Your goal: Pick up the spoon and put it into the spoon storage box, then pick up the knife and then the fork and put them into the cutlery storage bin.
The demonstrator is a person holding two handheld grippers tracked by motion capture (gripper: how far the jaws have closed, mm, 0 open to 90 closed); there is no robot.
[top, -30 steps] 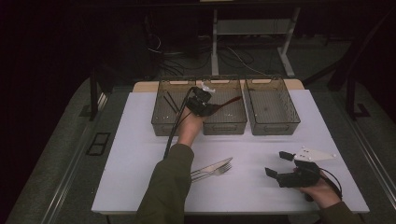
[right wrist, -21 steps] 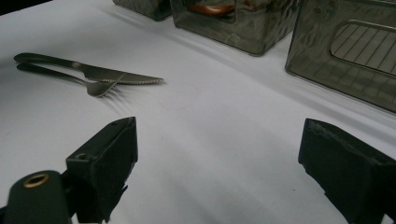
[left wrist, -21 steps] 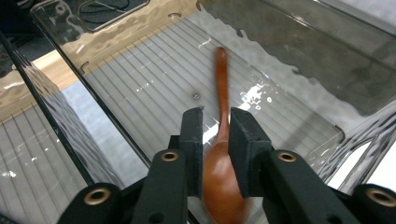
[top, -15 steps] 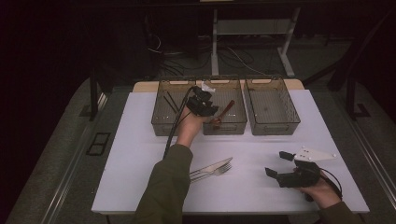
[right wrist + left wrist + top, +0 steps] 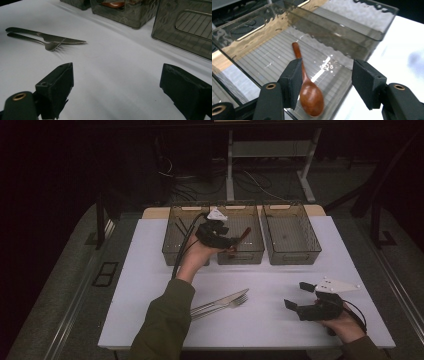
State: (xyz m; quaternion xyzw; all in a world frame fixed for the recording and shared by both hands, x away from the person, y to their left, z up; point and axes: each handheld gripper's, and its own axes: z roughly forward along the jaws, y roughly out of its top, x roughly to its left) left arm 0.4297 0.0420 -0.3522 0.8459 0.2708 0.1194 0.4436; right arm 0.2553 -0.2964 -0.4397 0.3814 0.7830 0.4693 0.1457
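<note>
The left claw [image 5: 325,82], its jaws just opening, hovers released over the wooden spoon [image 5: 308,85], which lies inside the middle bin [image 5: 256,251] near its front wall. The right claw [image 5: 300,295] rests spread wide above bare desk [image 5: 150,270].

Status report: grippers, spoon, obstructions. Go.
Left hand-held gripper just been opening, spoon released, lying in middle bin. Right hand-held gripper open, nothing between jaws. Knife and fork on table, no obstruction.

- Left gripper [image 5: 231,241]: held out at arm's length, jaws apart and just been opening, nothing pinched between them.
- Right gripper [image 5: 298,296]: low near the body, jaws spread wide.
</note>
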